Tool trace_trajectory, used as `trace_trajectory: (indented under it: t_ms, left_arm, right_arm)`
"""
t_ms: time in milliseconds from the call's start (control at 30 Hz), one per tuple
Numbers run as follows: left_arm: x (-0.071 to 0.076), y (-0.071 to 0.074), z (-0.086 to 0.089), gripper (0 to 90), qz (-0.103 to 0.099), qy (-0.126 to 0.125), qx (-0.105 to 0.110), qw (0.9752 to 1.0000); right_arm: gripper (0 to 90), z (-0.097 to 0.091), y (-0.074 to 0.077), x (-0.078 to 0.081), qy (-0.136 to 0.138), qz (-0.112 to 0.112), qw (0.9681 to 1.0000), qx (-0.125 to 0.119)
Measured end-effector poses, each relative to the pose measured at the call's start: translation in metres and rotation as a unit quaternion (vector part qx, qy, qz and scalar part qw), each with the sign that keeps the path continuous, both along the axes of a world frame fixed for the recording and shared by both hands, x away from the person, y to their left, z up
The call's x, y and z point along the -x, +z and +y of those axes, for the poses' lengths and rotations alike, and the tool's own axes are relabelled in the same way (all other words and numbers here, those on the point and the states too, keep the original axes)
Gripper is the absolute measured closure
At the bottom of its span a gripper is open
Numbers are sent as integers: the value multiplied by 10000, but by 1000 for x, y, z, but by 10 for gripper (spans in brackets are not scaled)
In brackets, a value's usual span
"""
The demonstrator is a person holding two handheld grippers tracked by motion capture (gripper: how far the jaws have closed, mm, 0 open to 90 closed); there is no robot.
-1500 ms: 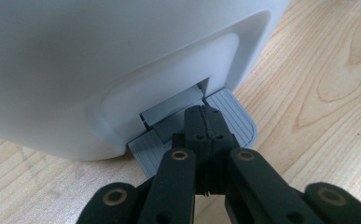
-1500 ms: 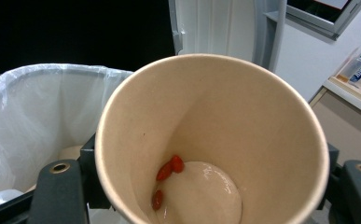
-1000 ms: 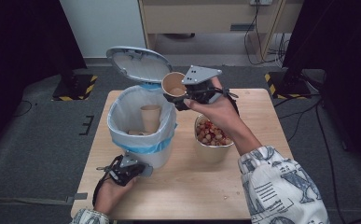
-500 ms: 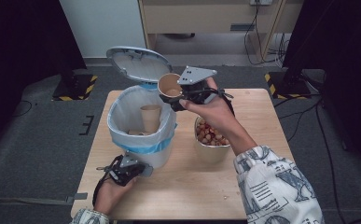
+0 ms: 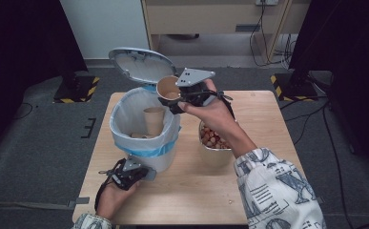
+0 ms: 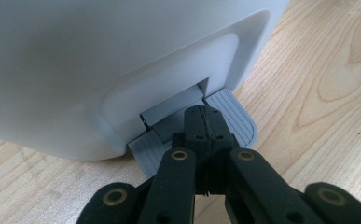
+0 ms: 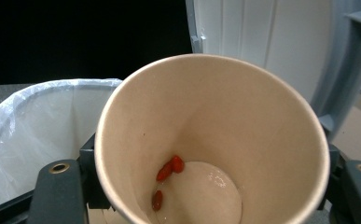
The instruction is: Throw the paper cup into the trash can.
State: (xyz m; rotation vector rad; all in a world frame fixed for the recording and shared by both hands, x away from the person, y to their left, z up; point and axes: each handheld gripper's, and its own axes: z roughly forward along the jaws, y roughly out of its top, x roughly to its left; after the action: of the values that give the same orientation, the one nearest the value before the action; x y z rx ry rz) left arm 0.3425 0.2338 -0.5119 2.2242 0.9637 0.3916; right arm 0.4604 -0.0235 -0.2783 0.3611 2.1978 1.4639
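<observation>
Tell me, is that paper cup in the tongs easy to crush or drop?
Probably crushable: the paper cup looks thin-walled, so the right tongs should squeeze gently. It seems light, holding just a few red bits. Its wet-looking inside suggests the paper may be softening.

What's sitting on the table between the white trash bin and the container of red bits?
Nothing: in the high view, a narrow strip of bare wooden table separates the white trash bin from the container of red bits.
</observation>
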Motion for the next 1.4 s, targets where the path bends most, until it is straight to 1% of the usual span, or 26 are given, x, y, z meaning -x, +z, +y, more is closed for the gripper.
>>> trace_trajectory:
  t_ms: [100,400,800,867,1100,1400]
  left_arm:
    - [0,0,0,898,-1,1,2,10000]
    - [0,0,0,898,-9,-6,-10,10000]
    - [0,0,0,898,-11,-9,-18,10000]
    - [0,0,0,898,-13,-9,-17,10000]
    - [0,0,0,899,-13,-7,-19,10000]
    - [0,0,0,898,-14,-7,-23,10000]
  right_arm:
    - [271,4,-1,-1,11,76,10000,0]
    - [269,15,-4,-6,9,211,9998,70]
    - [266,33,-4,-5,200,295,9994,36]
    - [266,35,-5,-5,232,339,9992,-14]
    - [265,39,-6,-4,278,419,9987,-50]
    - [261,45,-10,-1,391,550,9977,-55]
